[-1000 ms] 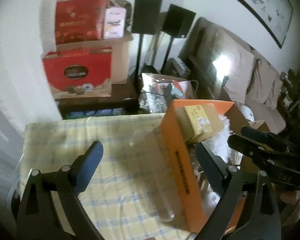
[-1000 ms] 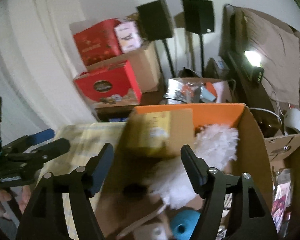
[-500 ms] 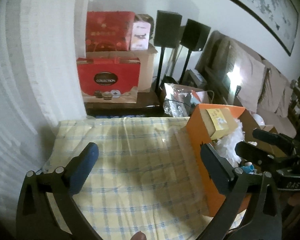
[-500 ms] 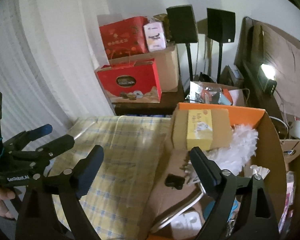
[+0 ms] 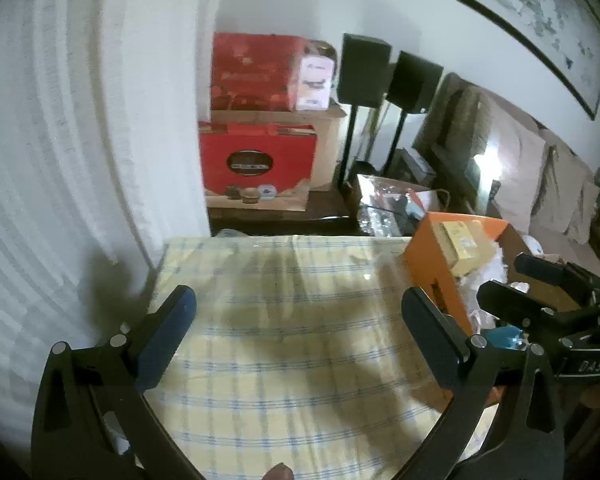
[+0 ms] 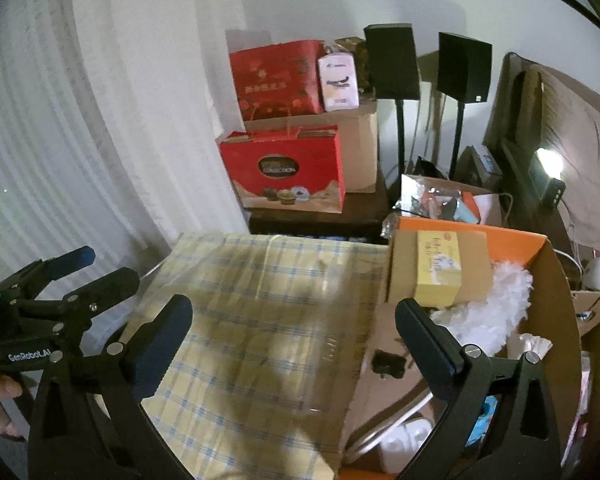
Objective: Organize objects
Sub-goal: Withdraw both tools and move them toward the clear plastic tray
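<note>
A table under a yellow checked cloth (image 5: 292,340) fills the foreground. An orange-and-brown cardboard box (image 6: 472,236) stands at its right side. Inside lie a small brown carton with a yellow label (image 6: 436,272), a white fluffy duster (image 6: 496,308) and a blue item (image 5: 504,338). My left gripper (image 5: 296,304) hangs open over the bare cloth, holding nothing. My right gripper (image 6: 292,312) hovers over the seam of cloth and box, its jaws opening wide with nothing between them. Each gripper shows at the edge of the other's view.
Red gift boxes (image 5: 256,164) and a cardboard carton are stacked on a low dark cabinet behind the table. Two black speakers on stands (image 6: 392,64) follow to the right, then a sofa with cushions (image 5: 540,176). A white curtain (image 5: 60,160) hangs on the left.
Both grippers have drawn back and leftward from the orange box, so more of the cloth shows. The right jaws have spread wider. The labelled carton stays in the box.
</note>
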{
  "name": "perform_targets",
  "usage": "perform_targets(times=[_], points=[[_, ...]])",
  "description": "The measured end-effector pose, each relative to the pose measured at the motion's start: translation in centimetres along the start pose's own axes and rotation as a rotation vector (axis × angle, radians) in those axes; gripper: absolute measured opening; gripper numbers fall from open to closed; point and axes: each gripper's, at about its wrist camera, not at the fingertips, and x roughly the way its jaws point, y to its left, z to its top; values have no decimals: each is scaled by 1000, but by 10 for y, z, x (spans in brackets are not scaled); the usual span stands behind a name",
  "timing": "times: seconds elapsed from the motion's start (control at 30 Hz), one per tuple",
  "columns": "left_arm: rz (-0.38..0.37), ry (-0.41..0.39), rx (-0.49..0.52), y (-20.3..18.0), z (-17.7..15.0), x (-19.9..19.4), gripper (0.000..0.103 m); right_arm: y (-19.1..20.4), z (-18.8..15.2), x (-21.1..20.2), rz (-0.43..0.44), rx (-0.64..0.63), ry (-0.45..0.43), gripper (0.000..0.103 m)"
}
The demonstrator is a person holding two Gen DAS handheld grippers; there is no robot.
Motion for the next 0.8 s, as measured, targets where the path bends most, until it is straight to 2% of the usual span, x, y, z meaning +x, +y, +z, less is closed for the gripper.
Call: perform_targets(times=[0.3, 0.47, 0.63, 0.73, 0.8], points=[[51, 19, -54, 59, -10, 5, 102, 29, 0, 25, 28, -28, 41, 102], [85, 50, -70, 88, -21, 22, 102, 36, -3, 43, 46, -16, 58, 102], [89, 89, -92, 109, -35, 47, 102, 35, -9, 65, 37, -12, 98, 102], [86, 113, -72, 111, -43, 63, 98, 34, -14, 77, 28, -17, 122, 99], [81, 133, -47, 108, -47, 75, 91, 33, -15, 82, 19, -20, 133, 96]])
